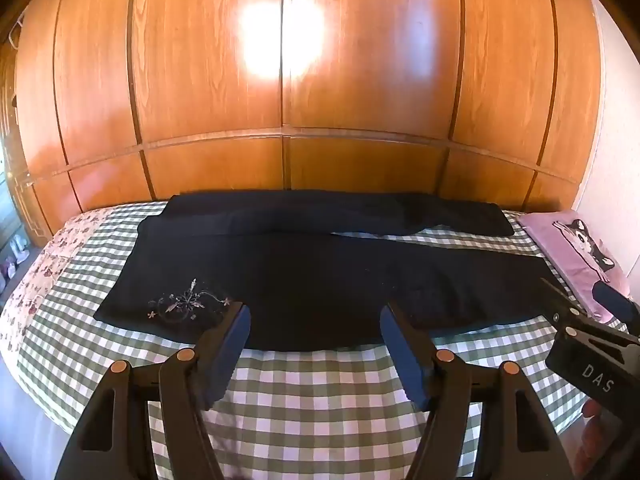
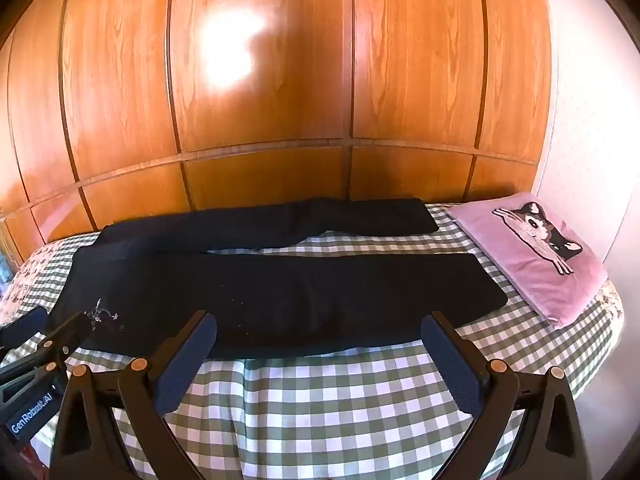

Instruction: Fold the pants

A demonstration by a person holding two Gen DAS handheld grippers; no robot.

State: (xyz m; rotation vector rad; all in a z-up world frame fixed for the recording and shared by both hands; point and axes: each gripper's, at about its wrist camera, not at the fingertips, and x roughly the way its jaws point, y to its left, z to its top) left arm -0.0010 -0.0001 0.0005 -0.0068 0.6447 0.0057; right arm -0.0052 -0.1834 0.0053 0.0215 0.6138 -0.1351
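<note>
While both claws gape, pants [image 2: 280,292] flat, near hem bordering bare checked bedspread [image 2: 340,408]

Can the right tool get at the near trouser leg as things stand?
Probably yes. The right tool is open and empty just short of the near leg, which lies flat on the bed with nothing between them.

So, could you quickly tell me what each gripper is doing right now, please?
Left gripper: jaws open, empty, above the pants.
Right gripper: jaws open, empty.
</note>
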